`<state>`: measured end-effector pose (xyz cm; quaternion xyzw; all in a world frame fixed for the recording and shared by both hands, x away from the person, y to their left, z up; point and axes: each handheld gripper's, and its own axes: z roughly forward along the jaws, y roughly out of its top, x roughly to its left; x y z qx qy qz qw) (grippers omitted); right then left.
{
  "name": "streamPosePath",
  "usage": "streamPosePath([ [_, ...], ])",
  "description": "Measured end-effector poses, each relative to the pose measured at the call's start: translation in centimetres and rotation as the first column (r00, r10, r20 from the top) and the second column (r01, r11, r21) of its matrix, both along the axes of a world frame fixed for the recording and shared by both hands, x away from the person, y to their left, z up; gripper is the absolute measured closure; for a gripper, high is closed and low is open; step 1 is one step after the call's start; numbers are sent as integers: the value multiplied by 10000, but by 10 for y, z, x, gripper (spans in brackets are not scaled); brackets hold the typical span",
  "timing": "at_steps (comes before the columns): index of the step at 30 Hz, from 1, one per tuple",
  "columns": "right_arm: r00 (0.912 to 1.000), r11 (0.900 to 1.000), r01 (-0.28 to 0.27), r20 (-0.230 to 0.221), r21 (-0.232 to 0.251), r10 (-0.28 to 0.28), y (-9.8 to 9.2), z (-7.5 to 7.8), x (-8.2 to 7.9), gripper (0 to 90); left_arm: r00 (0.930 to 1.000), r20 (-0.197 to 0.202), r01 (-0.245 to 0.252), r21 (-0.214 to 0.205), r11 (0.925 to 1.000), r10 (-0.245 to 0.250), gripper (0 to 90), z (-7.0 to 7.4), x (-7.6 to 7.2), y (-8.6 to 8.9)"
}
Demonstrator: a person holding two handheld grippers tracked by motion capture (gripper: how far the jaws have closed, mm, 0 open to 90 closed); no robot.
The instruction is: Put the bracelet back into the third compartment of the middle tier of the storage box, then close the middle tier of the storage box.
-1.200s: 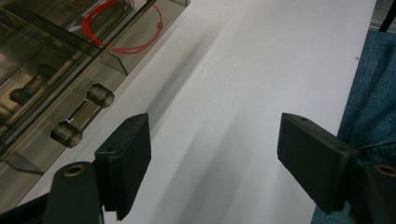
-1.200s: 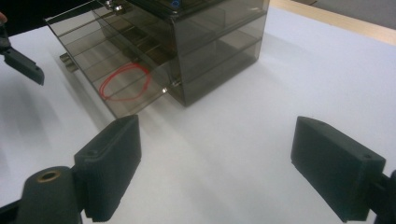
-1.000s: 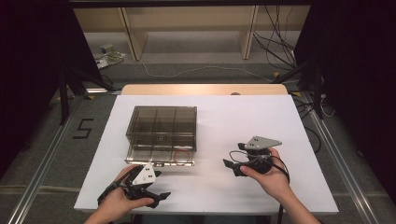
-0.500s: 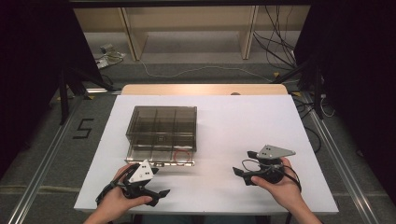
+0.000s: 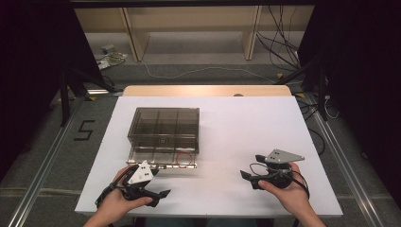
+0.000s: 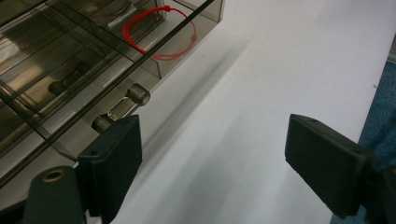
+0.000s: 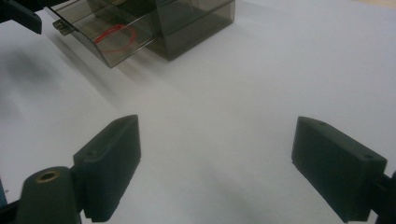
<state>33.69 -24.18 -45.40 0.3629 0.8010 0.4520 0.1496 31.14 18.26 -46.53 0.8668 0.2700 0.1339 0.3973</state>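
Drawer of the smoky organizer box, pulled out toward the near edge of the white surface, holds a red loop; left tongs and right tongs gape empty, closing apparently left.

A smoky, see-through organizer box with a grid of compartments sits flat on the white table, left of the middle and nearer the left edge. Its front drawer is pulled out toward the near edge, a bar handle across its front. A red string loop lies inside the drawer's right end.
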Motion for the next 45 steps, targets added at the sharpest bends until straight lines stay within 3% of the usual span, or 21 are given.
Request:
streamPosePath([
  [22, 9999, 9999, 100, 83, 44, -100, -2, 1, -3, 164, 9999, 31, 105, -1, 9999, -105, 221, 0, 3, -2],
  [31, 10000, 10000, 28, -14, 20, -28, -1, -1, -3, 164, 9999, 118, -89, -51, 9999, 89, 232, 2, 5, 0],
  [36, 9999, 9999, 97, 97, 98, -98, -2, 0, -2, 164, 9995, 153, -258, -184, 9995, 261, 316, 2, 7, 3],
  [41, 9997, 9997, 243, -2, 75, -243, -4, -1, -1, 164, 9998, 135, -111, -211, 9997, 114, 399, 2, 8, 6],
  [45, 9994, 9993, 355, -19, 104, -355, -5, -1, 1, 164, 9993, 296, -232, -163, 9996, 237, 534, 4, 10, 10],
])
